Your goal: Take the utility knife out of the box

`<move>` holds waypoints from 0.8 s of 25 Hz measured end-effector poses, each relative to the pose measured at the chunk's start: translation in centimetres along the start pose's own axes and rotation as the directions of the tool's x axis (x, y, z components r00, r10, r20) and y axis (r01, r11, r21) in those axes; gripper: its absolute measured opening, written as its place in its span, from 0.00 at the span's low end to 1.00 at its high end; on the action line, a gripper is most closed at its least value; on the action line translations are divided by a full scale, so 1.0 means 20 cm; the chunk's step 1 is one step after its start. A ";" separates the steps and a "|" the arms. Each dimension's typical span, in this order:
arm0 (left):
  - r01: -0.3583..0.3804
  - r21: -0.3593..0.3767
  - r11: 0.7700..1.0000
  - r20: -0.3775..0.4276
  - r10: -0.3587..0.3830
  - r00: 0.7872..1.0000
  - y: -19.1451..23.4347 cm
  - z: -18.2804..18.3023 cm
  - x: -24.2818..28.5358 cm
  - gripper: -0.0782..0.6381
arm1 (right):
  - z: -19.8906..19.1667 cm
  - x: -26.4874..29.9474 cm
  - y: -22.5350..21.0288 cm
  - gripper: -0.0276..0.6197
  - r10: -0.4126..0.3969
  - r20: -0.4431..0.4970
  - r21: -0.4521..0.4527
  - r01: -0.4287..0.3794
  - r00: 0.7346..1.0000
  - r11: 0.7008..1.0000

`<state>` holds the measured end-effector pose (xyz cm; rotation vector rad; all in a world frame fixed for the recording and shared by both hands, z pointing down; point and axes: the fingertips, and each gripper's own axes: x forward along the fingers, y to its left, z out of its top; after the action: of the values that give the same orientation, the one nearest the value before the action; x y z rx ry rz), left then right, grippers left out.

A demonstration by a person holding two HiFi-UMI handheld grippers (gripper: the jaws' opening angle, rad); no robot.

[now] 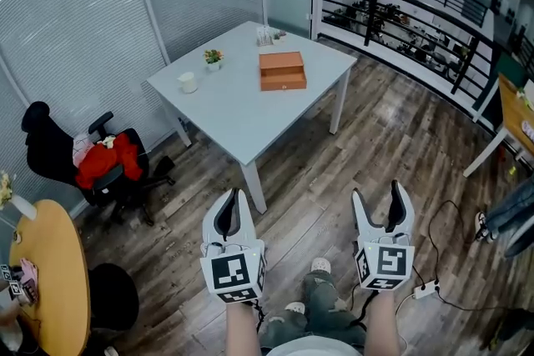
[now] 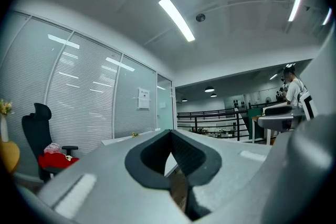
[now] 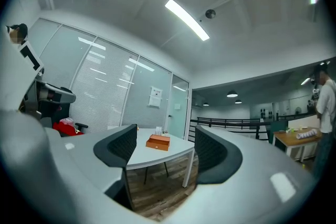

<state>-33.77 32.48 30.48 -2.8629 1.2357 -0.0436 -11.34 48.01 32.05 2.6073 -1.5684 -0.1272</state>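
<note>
An orange-brown wooden box with a drawer front sits shut on the white table, far ahead of both grippers. The right gripper view shows the box between the jaws, at a distance. No utility knife is visible. My left gripper hangs low over the wooden floor with its jaws closed together and nothing in them. My right gripper is beside it, open and empty. In the left gripper view the dark pads meet at their tips.
On the table stand a white cup, a small potted plant and small bottles. A black chair with red cloth is at the left, a round yellow table nearer. A black railing runs behind. Cables and a power strip lie right.
</note>
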 end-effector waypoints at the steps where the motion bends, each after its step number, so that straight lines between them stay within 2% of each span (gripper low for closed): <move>1: -0.004 0.000 1.000 -0.004 0.004 1.000 0.01 -0.01 0.02 0.11 | -0.01 0.02 -0.01 0.62 -0.001 -0.004 0.001 0.001 1.000 1.000; 9: -0.046 0.001 0.999 -0.017 0.046 0.999 0.05 -0.04 0.29 0.11 | -0.07 0.32 -0.11 0.60 0.016 0.014 -0.003 -0.016 1.000 1.000; 11: -0.059 0.002 0.998 -0.017 0.059 0.998 0.05 -0.04 0.39 0.11 | -0.07 0.43 -0.13 0.56 0.037 0.030 -0.009 -0.037 0.999 0.999; 20: -0.105 0.011 0.994 -0.008 0.105 0.994 0.04 0.03 0.90 0.11 | -0.03 1.01 -0.30 0.56 0.080 0.057 0.021 -0.081 0.995 0.996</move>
<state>-21.93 18.90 30.18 -2.7867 1.3812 -0.0604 3.47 32.94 31.45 2.5747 -1.7013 -0.1780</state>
